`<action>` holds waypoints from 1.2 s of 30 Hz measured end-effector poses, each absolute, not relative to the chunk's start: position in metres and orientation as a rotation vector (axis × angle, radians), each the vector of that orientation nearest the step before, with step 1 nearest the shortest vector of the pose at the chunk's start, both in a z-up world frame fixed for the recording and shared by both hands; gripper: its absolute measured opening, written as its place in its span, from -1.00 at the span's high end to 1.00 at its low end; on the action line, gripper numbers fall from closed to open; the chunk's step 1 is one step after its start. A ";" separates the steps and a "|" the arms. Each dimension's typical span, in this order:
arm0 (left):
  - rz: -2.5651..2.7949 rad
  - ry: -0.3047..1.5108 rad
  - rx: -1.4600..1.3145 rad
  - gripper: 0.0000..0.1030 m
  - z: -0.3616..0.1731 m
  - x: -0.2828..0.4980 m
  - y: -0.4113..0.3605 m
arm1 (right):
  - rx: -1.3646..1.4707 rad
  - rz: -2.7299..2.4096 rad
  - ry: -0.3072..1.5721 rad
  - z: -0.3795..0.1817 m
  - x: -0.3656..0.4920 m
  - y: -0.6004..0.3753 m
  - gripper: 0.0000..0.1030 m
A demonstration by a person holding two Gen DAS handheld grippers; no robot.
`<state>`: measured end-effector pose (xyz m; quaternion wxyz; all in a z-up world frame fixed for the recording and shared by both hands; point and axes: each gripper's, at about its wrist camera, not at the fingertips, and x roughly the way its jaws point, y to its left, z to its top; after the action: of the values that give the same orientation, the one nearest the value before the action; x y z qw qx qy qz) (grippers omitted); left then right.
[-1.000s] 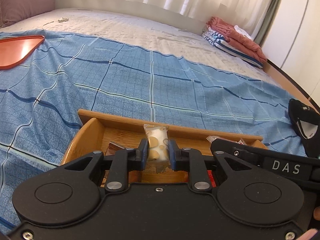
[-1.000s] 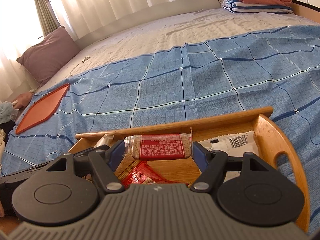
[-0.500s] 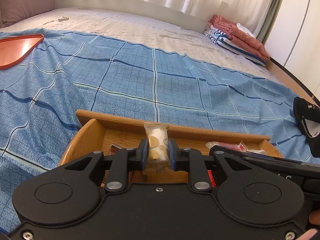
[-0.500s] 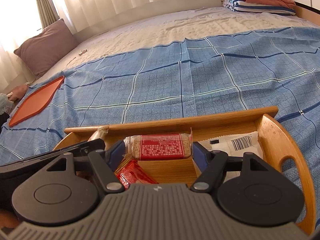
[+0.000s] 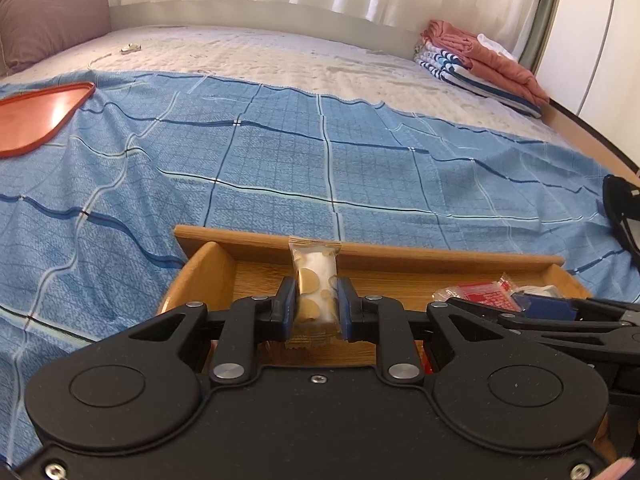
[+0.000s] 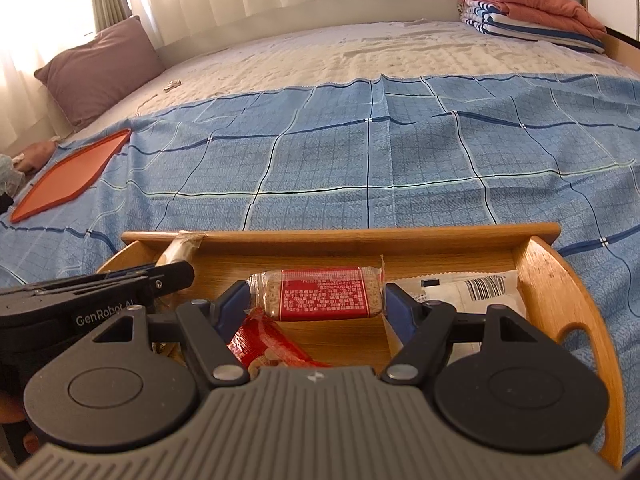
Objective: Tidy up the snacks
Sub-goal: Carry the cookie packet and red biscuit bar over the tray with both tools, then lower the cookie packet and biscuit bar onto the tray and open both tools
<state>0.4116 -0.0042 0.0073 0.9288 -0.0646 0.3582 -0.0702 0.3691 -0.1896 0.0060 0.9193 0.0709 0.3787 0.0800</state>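
Note:
A wooden tray [image 5: 400, 254] [image 6: 560, 280] with raised sides rests on the blue checked bedspread. My left gripper [image 5: 316, 306] is shut on a small clear packet of white and tan sweets [image 5: 314, 280], held upright over the tray's left end. My right gripper [image 6: 316, 300] is shut on a clear-wrapped brown snack bar with a red label [image 6: 320, 292], held crosswise above the tray floor. Below it lies a red wrapper [image 6: 264, 344], and a white packet with a barcode [image 6: 480, 288] lies at the tray's right end. The right gripper's arm [image 5: 560, 316] shows at the right of the left wrist view.
An orange tray [image 5: 36, 118] [image 6: 68, 178] lies on the bedspread at far left. Folded towels [image 5: 480, 68] [image 6: 532, 16] are stacked at the far right of the bed, and a brown pillow [image 6: 96, 68] is at the far left. A dark object [image 5: 622, 208] sits at the right edge.
Both views have shifted slightly: the tray sits a little more to the right in the left wrist view. Both grippers keep their hold on their snacks.

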 end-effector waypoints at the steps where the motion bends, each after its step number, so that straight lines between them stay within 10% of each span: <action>1: -0.142 0.733 -0.130 0.59 0.007 0.411 -0.003 | 0.139 0.166 0.779 0.006 0.369 -0.188 -0.44; 36: -0.102 0.723 -0.060 0.42 0.006 0.404 -0.006 | 0.073 0.165 0.767 -0.002 0.365 -0.176 -0.64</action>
<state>0.4036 -0.0062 0.0056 0.9336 -0.0294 0.3535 -0.0498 0.3652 -0.1757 -0.0020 0.9235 0.0357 0.3735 0.0802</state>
